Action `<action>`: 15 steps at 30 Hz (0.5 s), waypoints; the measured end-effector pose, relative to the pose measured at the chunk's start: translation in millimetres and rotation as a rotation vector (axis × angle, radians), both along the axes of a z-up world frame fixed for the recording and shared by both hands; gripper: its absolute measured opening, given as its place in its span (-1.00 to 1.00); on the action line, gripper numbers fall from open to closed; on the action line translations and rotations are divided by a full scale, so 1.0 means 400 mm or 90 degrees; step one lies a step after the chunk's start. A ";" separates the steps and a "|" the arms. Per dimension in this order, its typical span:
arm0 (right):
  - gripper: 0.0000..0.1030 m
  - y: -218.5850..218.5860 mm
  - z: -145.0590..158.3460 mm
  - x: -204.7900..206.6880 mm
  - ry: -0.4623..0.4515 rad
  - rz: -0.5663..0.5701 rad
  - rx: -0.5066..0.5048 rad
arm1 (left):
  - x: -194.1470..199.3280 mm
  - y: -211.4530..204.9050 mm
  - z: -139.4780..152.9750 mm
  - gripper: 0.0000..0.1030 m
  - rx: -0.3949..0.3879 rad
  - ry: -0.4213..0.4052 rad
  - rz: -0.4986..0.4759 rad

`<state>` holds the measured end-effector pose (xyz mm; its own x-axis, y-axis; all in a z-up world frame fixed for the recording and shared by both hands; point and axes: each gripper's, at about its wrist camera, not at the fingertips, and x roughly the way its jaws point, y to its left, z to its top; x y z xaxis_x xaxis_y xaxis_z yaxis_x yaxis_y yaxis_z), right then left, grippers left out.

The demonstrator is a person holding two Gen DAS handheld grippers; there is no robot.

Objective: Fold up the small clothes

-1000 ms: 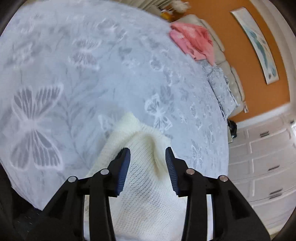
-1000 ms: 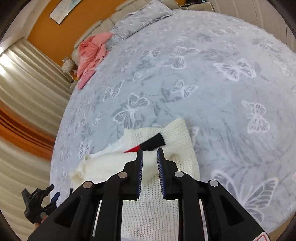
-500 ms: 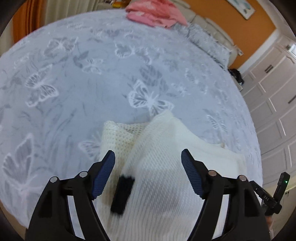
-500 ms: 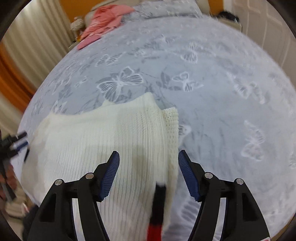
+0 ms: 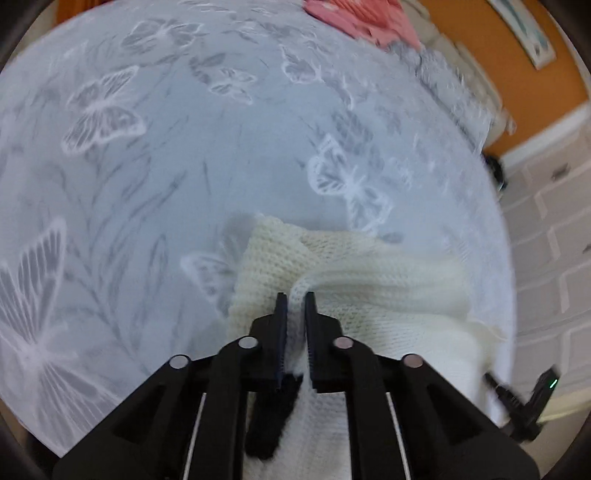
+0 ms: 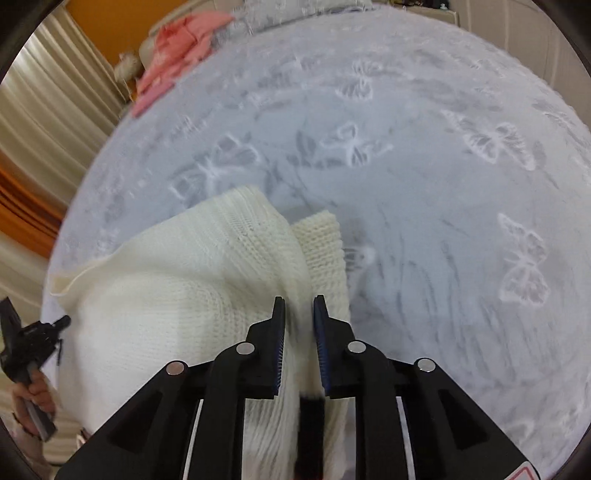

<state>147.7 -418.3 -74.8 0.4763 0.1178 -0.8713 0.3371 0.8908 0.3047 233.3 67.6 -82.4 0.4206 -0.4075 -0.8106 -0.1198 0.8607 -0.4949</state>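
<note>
A cream knitted sweater [image 5: 369, 288] with a black band lies on the near edge of the bed. My left gripper [image 5: 294, 297] is shut on a raised fold at its left side. In the right wrist view the same sweater [image 6: 177, 280] spreads to the left, and my right gripper [image 6: 298, 302] is shut on its right edge, with a black stripe [image 6: 310, 424] showing between the fingers lower down. The sweater is stretched between the two grippers.
The grey butterfly-print bedspread [image 5: 155, 155] fills both views. A pink garment [image 5: 354, 18] lies at the far end by the pillows, also seen in the right wrist view [image 6: 173, 48]. White drawers [image 5: 554, 229] stand to the right, curtains [image 6: 44, 110] to the left.
Half a second ago both grippers were wide open over the sweater. Both have now closed on its fabric at opposite sides, and a fold has lifted.
</note>
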 end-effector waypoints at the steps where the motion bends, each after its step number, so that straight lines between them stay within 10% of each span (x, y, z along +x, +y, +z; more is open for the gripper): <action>1: -0.55 0.008 0.012 -0.020 -0.011 0.004 0.008 | -0.012 0.003 0.014 -0.66 -0.010 -0.011 -0.003; 3: -0.44 0.024 0.005 -0.030 0.003 0.020 0.004 | -0.023 -0.005 0.027 -0.24 0.014 -0.020 -0.021; 8: -0.53 0.026 -0.026 -0.055 0.053 0.008 -0.030 | -0.055 -0.024 0.022 -0.24 0.136 -0.006 -0.063; 15: 0.00 0.073 0.052 -0.269 0.045 -0.006 -0.021 | -0.259 0.033 0.095 0.17 0.072 -0.028 -0.057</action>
